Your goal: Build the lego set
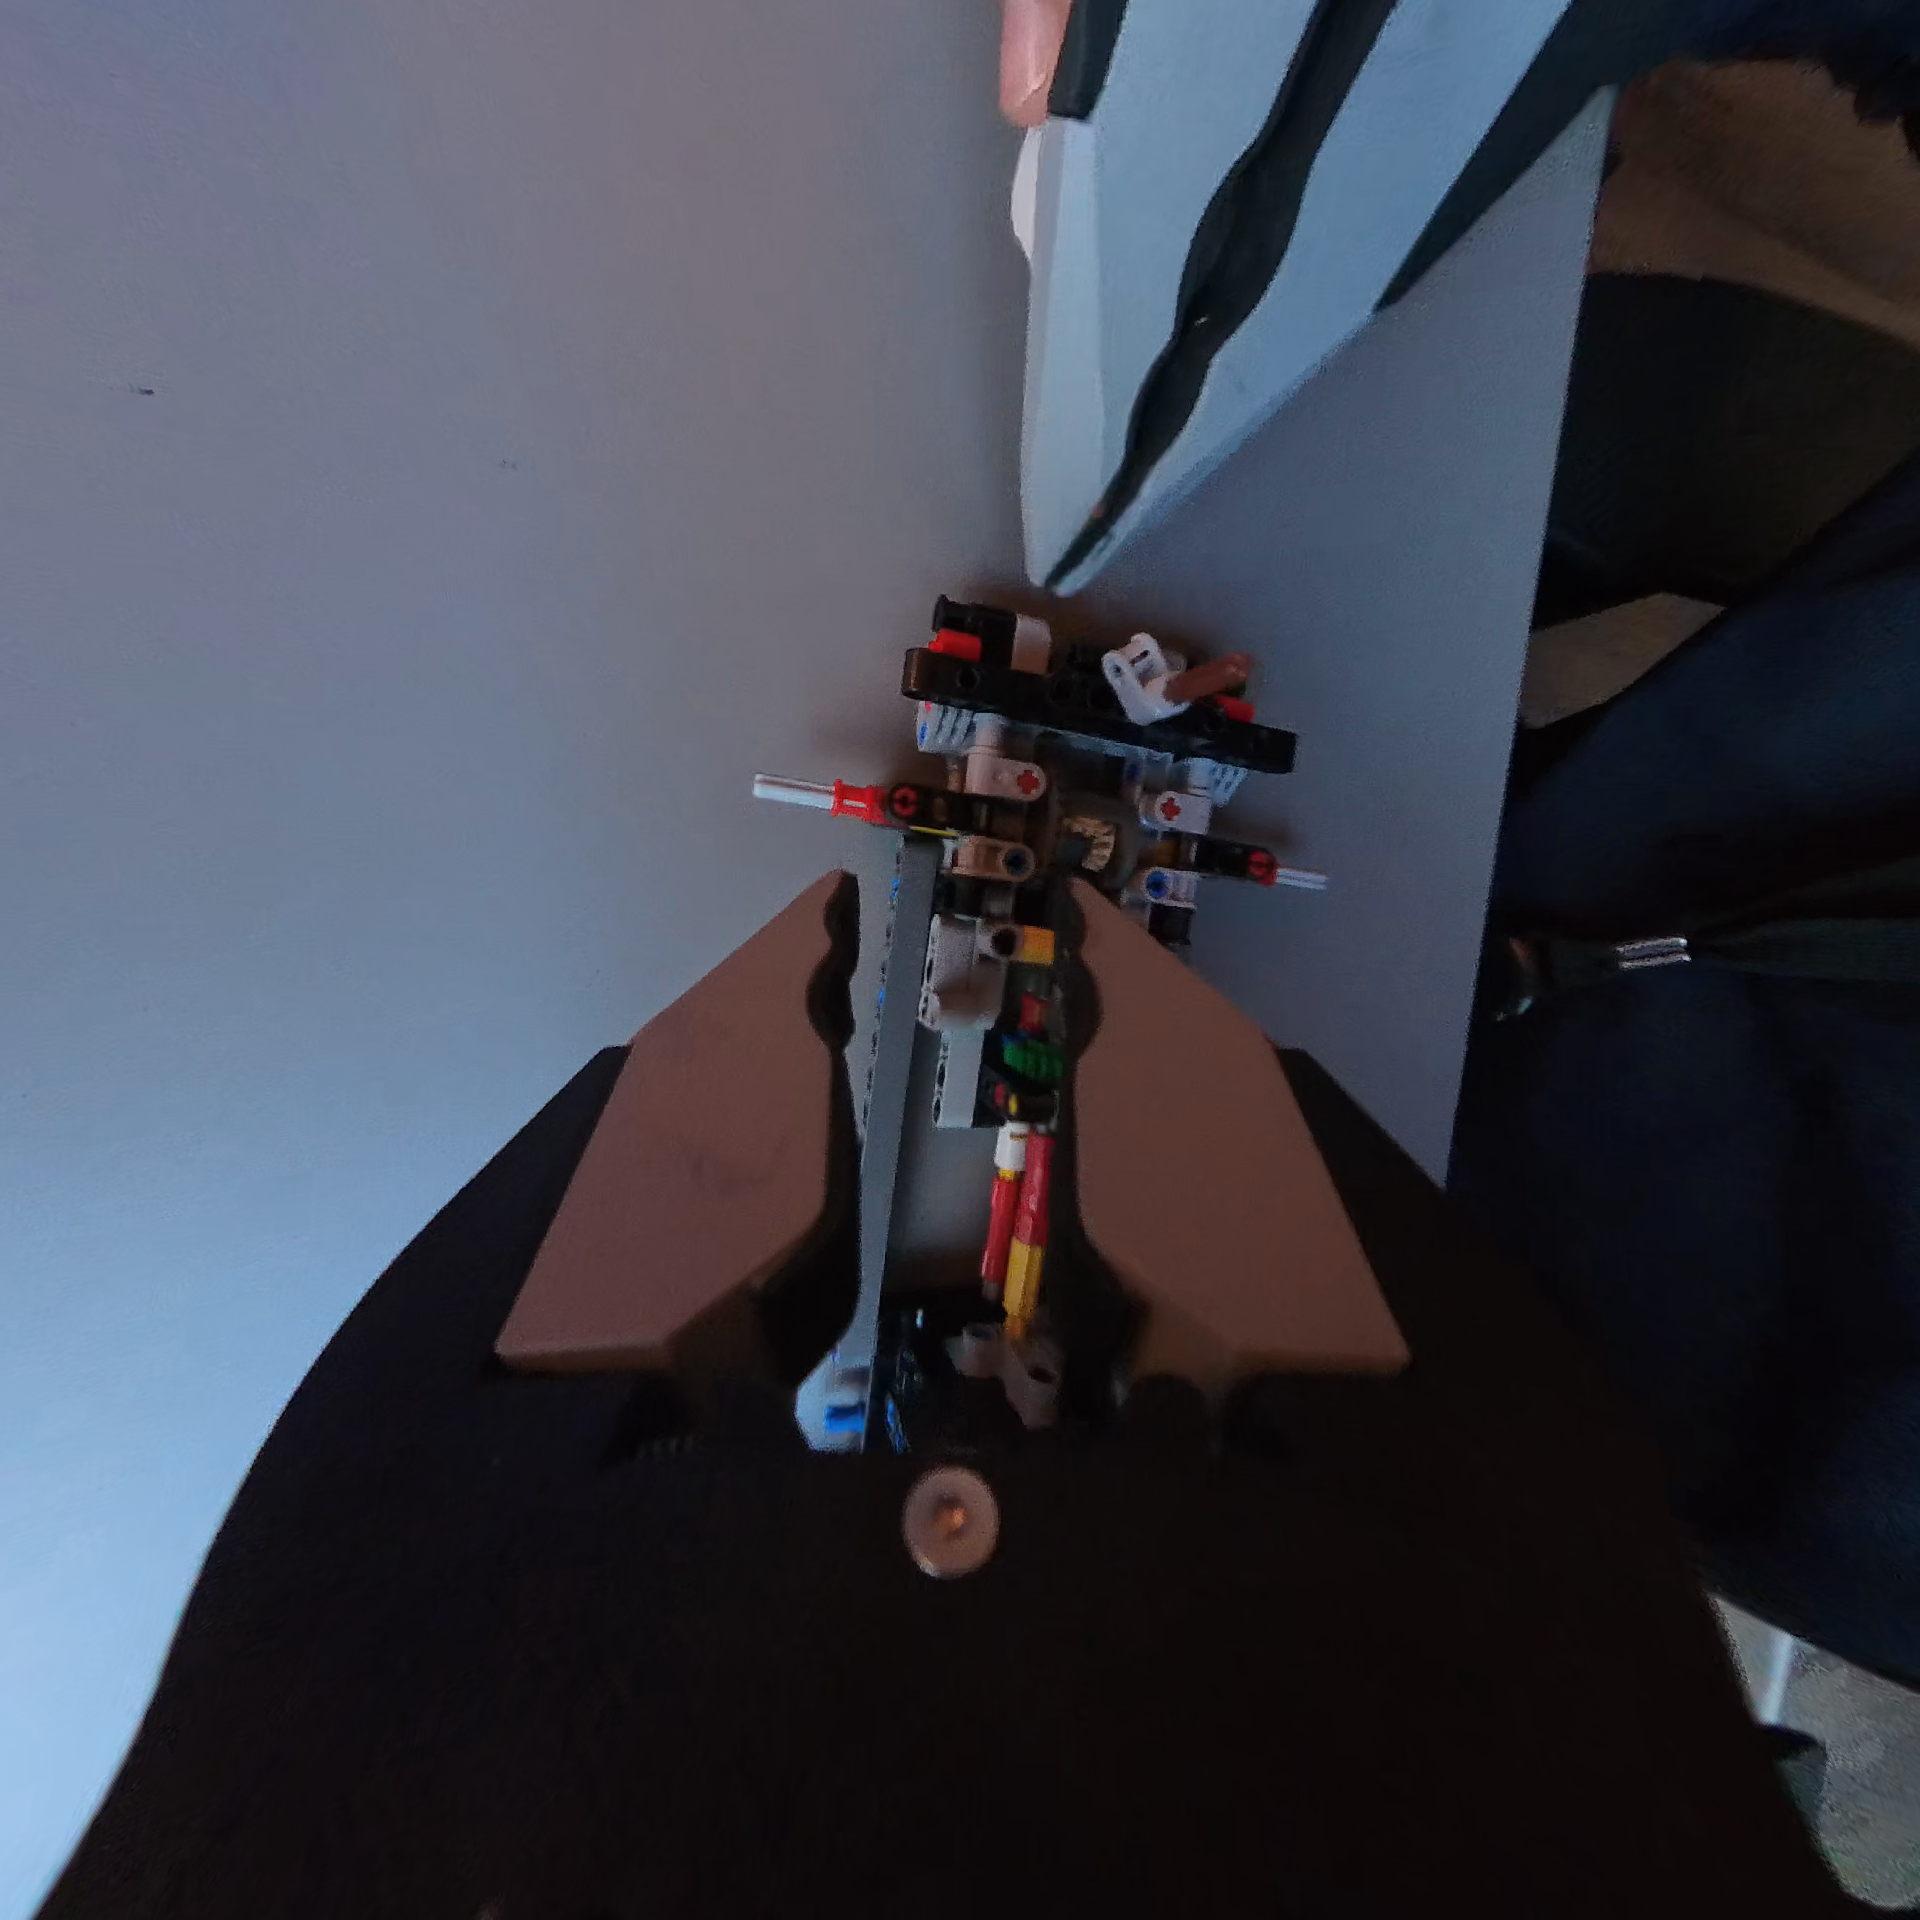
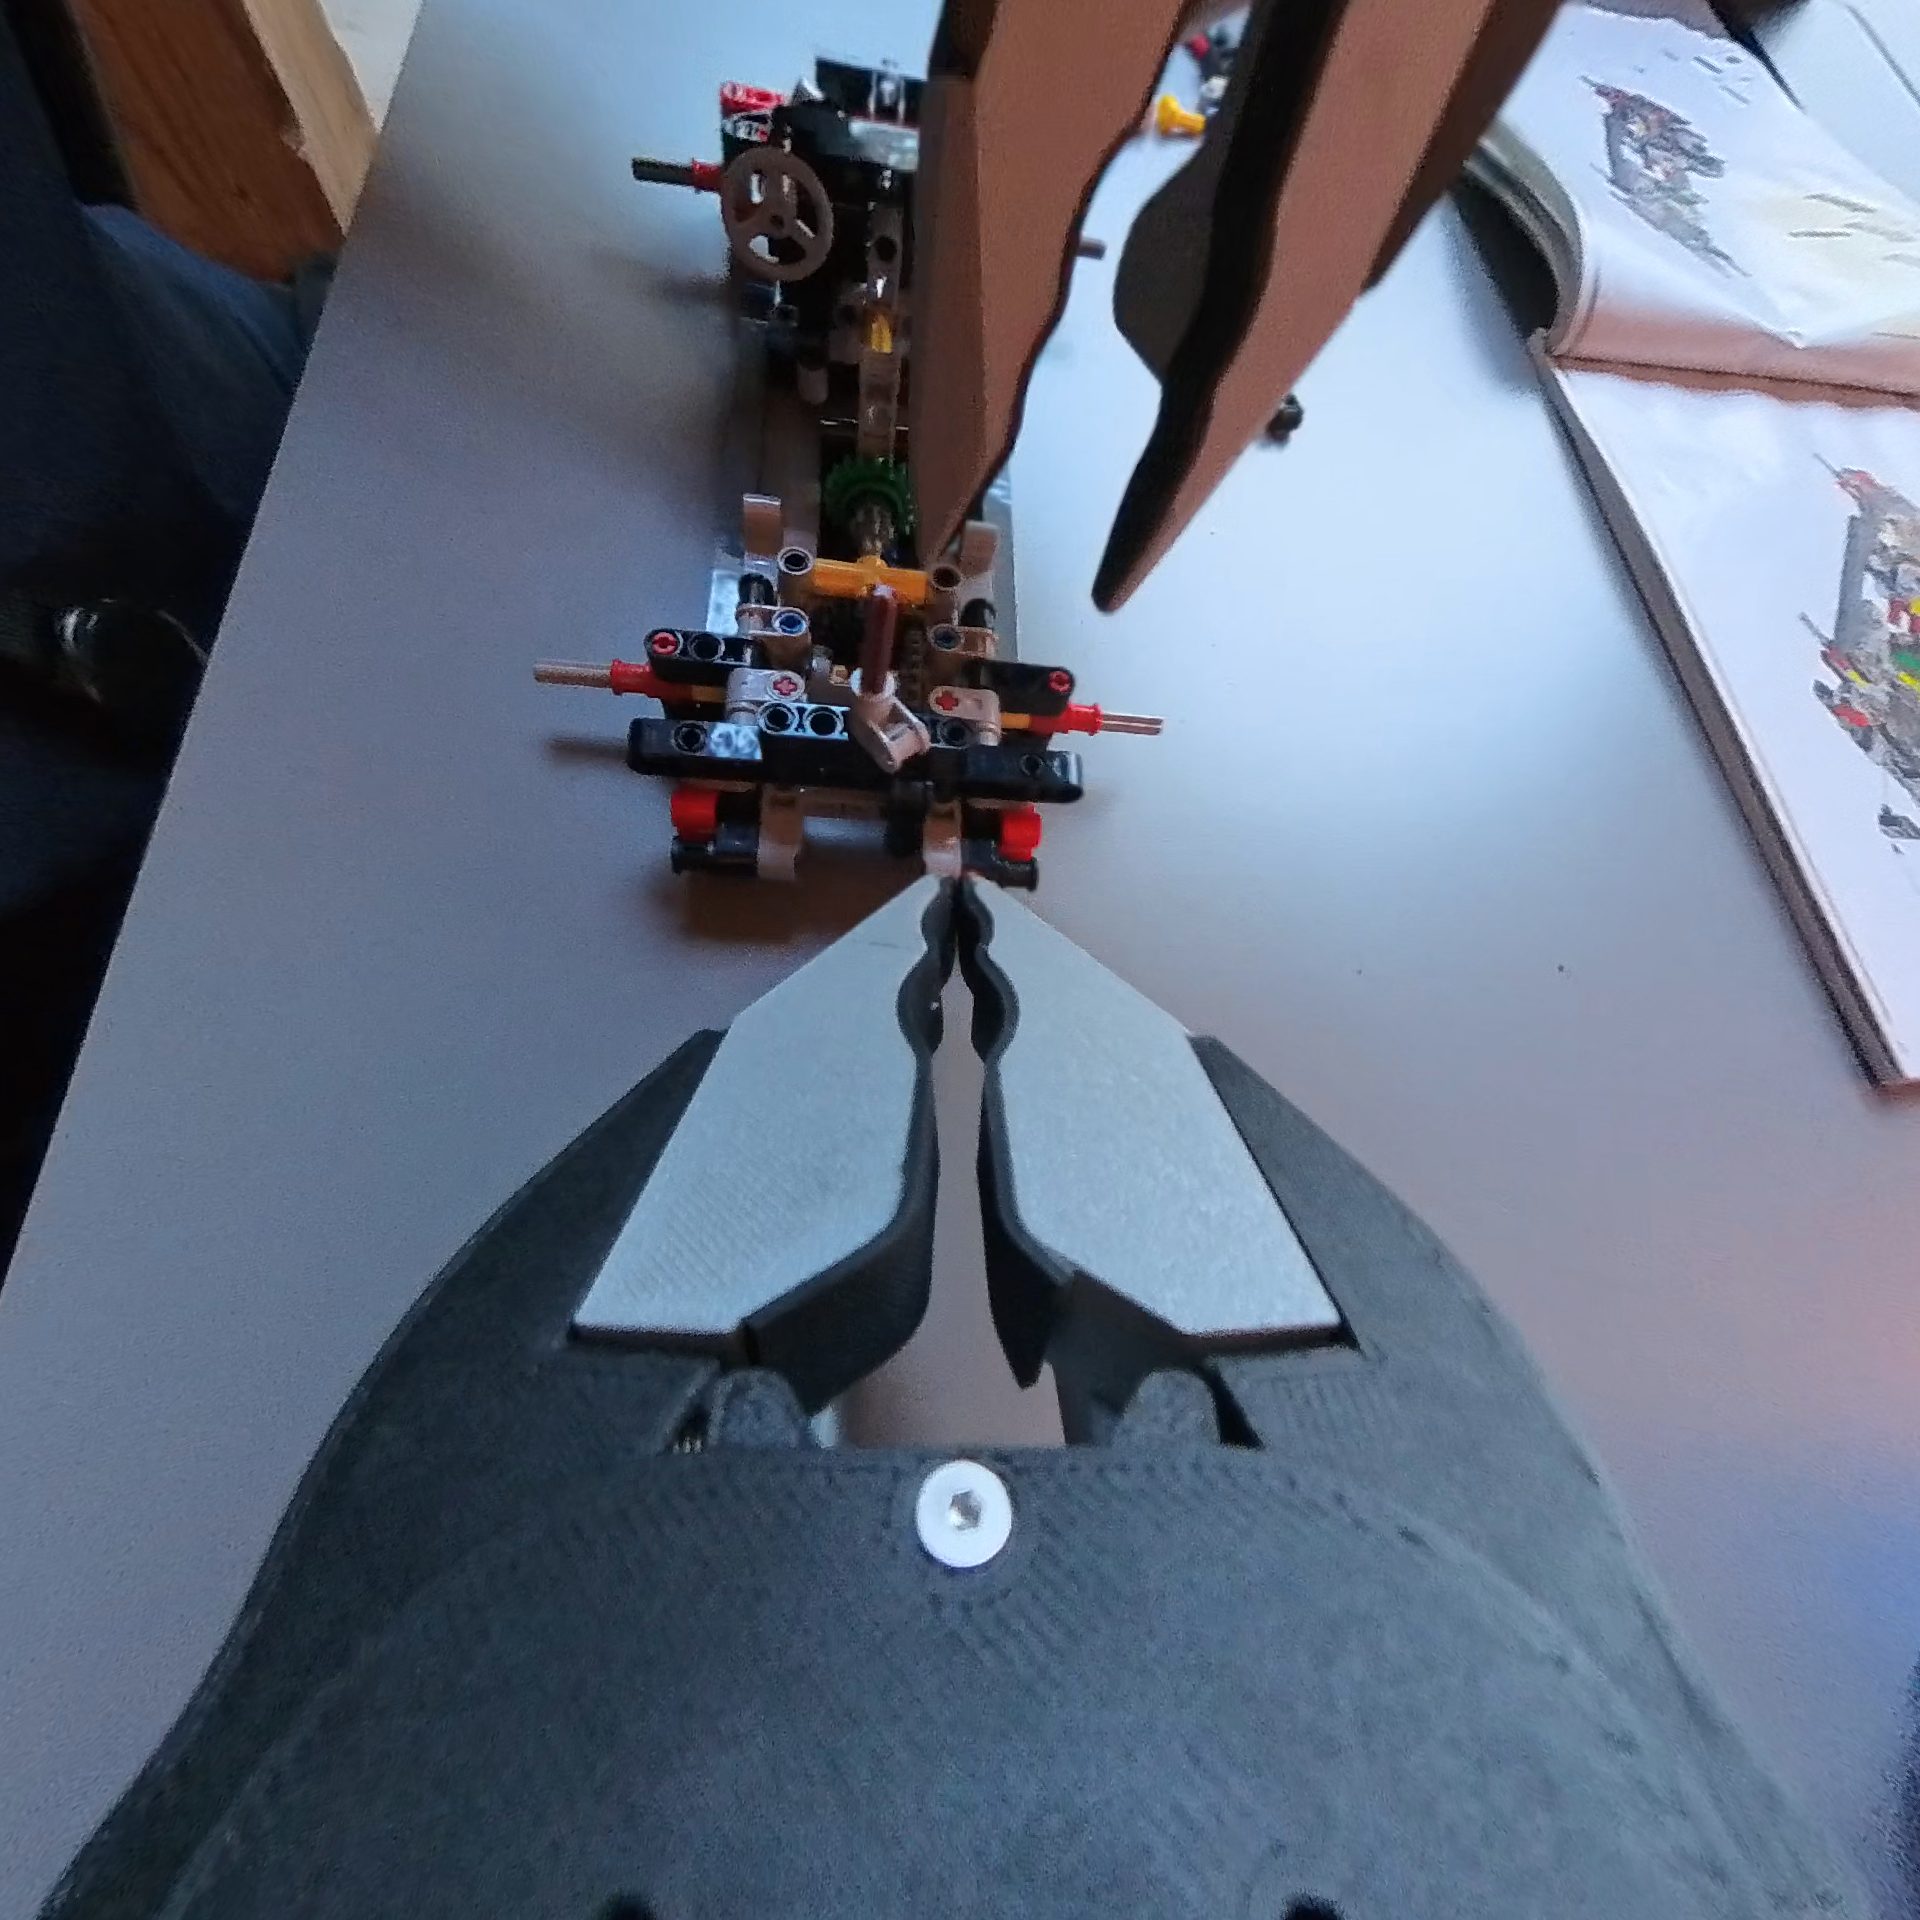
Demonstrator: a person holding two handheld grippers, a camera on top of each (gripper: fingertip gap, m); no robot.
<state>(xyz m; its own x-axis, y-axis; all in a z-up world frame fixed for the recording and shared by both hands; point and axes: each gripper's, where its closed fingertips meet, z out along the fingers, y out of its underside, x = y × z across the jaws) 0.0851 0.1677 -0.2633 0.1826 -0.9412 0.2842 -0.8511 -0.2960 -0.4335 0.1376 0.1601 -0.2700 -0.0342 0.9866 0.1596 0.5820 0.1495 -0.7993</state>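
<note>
1. The long toy vehicle chassis of black, grey and red plastic building beams and pins (image 2: 852, 727) lies flat on the grey bench (image 2: 1351, 935). It runs lengthwise close to the bench edge nearest your legs, its axle end toward your right tool.
2. Your right tool (image 2: 951, 888) is fully closed, grey fingers tip to tip, with nothing visible between them. The tips sit at the tan and black pieces on the chassis's near end; whether they touch is too close to tell.
3. Your left tool (image 1: 961, 894) is partly open and straddles the chassis middle. One brown finger lies beside the green gear (image 2: 868, 488). The other stands just outside the long grey beam (image 1: 904, 987) with a sliver of bench showing between, so I judge it is not clamping.
4. Any push from the closed tips would likely slide the light chassis; set the left fingers square to the beam.
5. Pose: the right tool lies low and almost level along the chassis. The left comes steeply from above.
6. Outward: an open white instruction booklet (image 2: 1714, 520) lies toward the opposite edge, and a small yellow loose piece (image 2: 1179, 114) at the far end.
</note>
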